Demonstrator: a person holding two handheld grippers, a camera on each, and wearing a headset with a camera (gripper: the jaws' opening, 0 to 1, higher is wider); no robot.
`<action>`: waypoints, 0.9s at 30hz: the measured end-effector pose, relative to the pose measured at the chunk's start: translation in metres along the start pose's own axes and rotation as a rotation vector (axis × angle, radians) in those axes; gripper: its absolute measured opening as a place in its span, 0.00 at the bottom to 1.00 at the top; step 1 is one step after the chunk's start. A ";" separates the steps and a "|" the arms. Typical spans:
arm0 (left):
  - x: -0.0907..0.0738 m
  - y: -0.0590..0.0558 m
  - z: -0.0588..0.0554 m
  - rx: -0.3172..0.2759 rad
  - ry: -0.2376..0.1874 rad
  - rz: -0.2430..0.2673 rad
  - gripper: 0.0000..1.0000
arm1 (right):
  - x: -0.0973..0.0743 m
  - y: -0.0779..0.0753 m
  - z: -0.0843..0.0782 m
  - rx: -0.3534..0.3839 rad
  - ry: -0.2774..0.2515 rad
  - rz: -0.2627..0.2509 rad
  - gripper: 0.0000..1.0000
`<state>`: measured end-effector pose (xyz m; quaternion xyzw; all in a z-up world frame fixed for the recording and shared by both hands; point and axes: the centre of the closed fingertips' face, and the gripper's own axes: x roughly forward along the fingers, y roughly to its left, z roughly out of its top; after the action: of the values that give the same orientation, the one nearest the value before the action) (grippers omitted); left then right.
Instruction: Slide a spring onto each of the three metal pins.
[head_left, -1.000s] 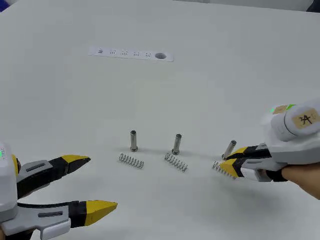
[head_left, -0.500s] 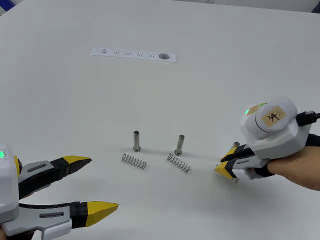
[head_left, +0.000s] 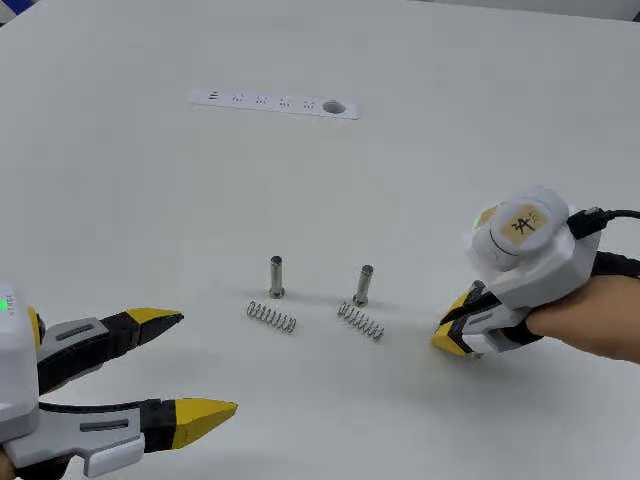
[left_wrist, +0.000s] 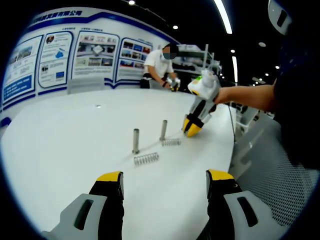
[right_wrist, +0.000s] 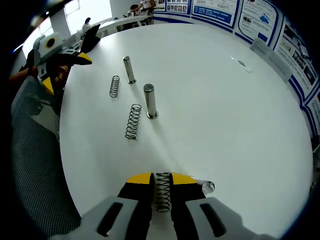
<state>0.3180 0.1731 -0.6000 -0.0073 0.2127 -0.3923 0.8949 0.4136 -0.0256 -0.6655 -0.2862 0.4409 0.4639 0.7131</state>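
Right gripper view: a spring (right_wrist: 162, 191) is pinched between the yellow fingers (right_wrist: 138, 181) of the right gripper (right_wrist: 162, 178), low over the white tabletop (right_wrist: 215, 100). The rounded top of the near pin (right_wrist: 208, 187) shows just beside one finger. Ahead, the middle pin (right_wrist: 150, 101) and the far pin (right_wrist: 129, 69) stand upright. A second spring (right_wrist: 133, 121) lies flat beside the middle pin and a third spring (right_wrist: 114, 86) beside the far one, neither of them on its pin. In the head view the left gripper (head_left: 205, 362) hangs at the lower left, well apart from the pins, its fingers (head_left: 150, 320) spread wide and holding nothing. A power strip (head_left: 275, 102) lies farther back on the tabletop.
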 end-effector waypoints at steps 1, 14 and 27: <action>0.000 0.000 0.000 -0.001 0.000 0.001 0.68 | 0.000 0.000 0.000 0.000 0.001 0.004 0.14; 0.001 -0.001 -0.001 -0.004 0.000 -0.001 0.68 | -0.012 0.000 0.009 0.003 -0.044 -0.017 0.12; 0.002 -0.002 0.000 0.000 -0.004 -0.008 0.68 | -0.034 0.001 0.026 0.002 -0.121 -0.061 0.12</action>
<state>0.3179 0.1703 -0.6000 -0.0092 0.2108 -0.3959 0.8937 0.4157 -0.0179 -0.6237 -0.2705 0.3885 0.4580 0.7524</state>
